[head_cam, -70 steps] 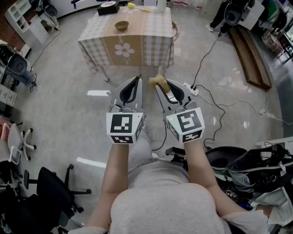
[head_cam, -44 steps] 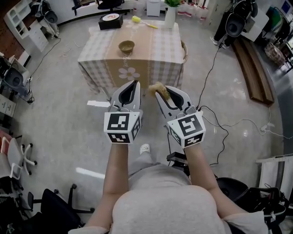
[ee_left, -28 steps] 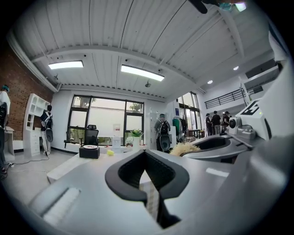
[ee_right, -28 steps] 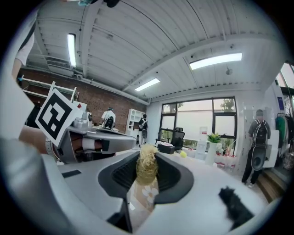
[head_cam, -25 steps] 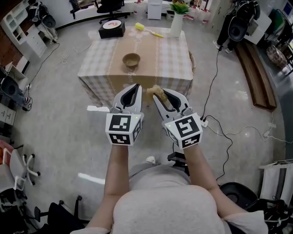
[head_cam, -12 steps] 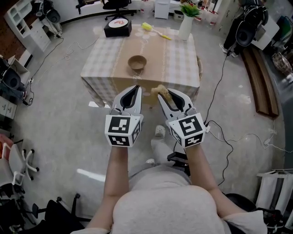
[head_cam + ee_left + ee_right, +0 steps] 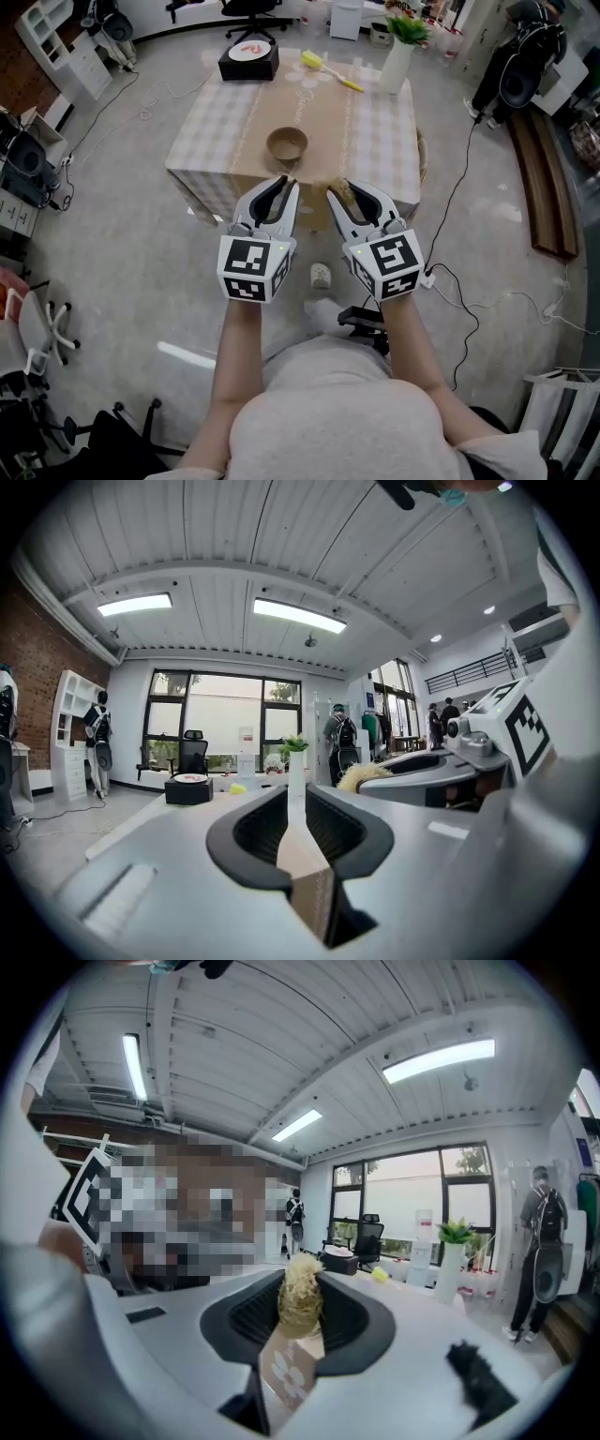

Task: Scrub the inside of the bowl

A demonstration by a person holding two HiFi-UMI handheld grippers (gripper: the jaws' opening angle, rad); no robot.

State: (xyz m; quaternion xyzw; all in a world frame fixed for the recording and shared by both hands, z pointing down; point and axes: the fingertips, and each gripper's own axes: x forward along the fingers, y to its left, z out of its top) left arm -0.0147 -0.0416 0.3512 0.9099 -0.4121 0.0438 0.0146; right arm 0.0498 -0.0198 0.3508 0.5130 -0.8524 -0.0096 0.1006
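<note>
A checked cloth covers the worktop (image 7: 211, 131), with a tan runner (image 7: 314, 112) down its middle. At the far left corner sits a black box (image 7: 246, 67) topped by a white plate (image 7: 250, 50). A yellow brush (image 7: 323, 67) lies near the far edge, and a white vase (image 7: 396, 67) of green leaves stands at the far right corner. Off the right edge, a long wooden plank (image 7: 544, 187) lies on the grey floor (image 7: 122, 234).

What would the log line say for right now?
left gripper: empty, jaws just opening | right gripper: shut on scrubber | bowl: on table, untouched
</note>
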